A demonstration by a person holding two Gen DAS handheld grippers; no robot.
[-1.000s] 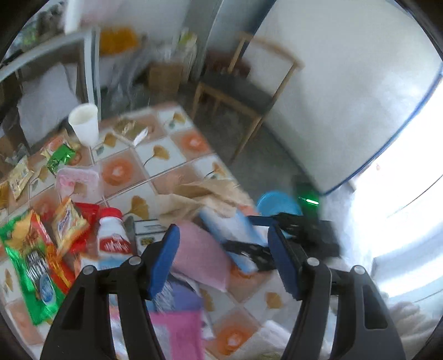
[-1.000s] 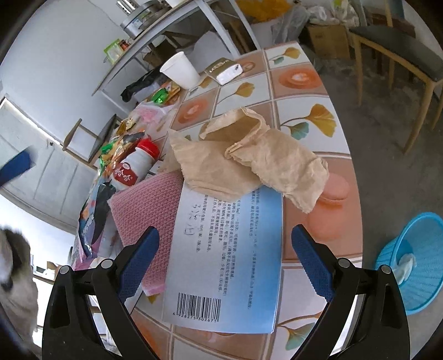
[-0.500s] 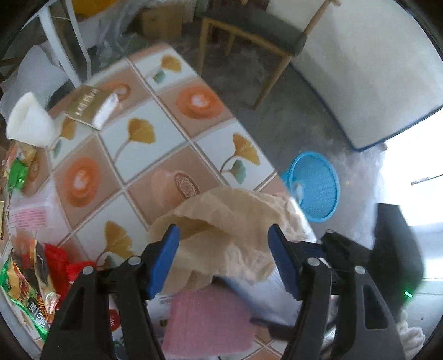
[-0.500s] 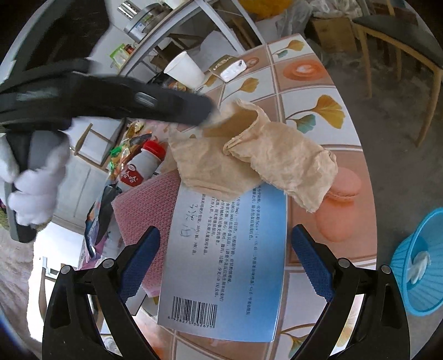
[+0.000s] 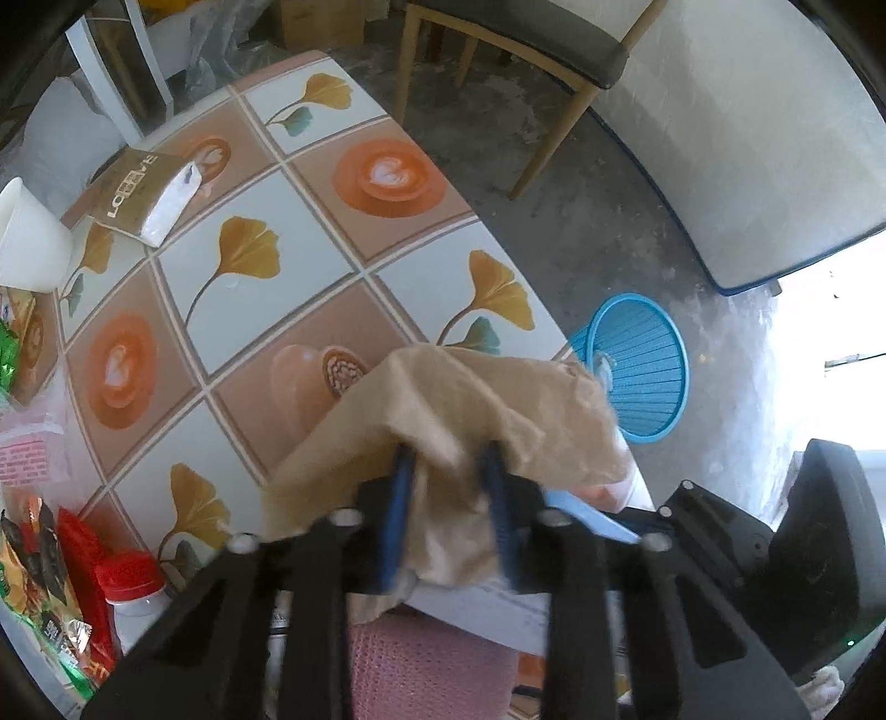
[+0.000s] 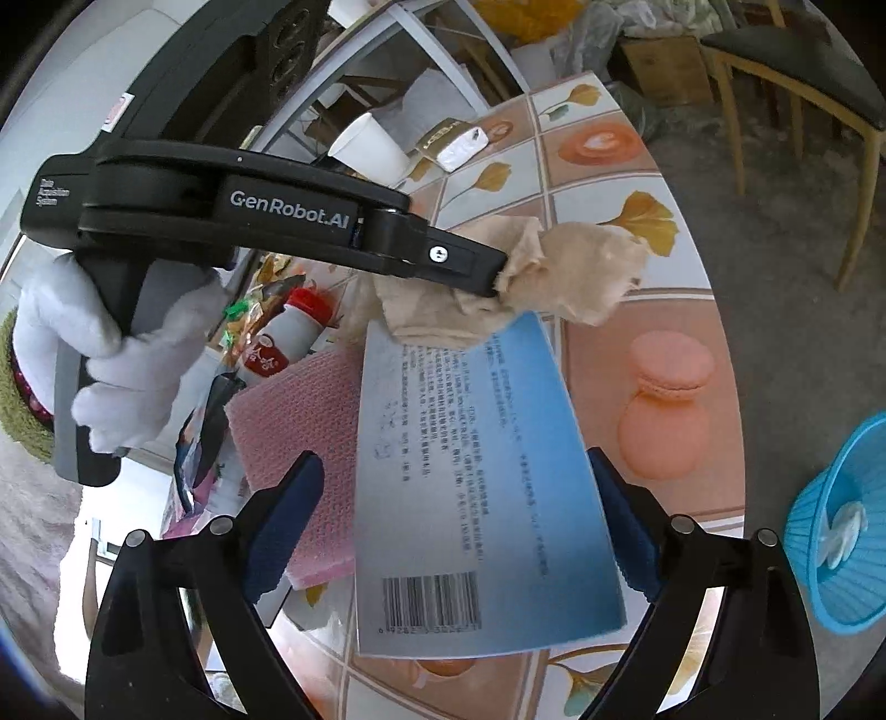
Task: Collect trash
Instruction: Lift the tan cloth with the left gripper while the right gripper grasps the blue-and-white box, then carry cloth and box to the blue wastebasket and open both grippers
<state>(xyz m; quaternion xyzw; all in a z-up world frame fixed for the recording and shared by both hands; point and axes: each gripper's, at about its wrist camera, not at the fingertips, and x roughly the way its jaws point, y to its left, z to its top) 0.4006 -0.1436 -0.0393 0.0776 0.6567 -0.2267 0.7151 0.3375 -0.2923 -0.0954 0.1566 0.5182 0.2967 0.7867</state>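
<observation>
A lived-in home dining corner: patterned tablecloth [image 5: 232,310] beyond the fingers, wooden chair [image 5: 531,50], cardboard box [image 6: 659,66], bare concrete floor [image 5: 587,232].

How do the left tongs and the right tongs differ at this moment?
The left tongs are nearly shut and closing, with the crumpled brown paper between their pads; the right tongs stand wide open and hold nothing. The left tongs sit at the paper; the right tongs hover apart from it, framing the blue booklet. Both have blue pads on black arms and stay over the tiled table.
</observation>
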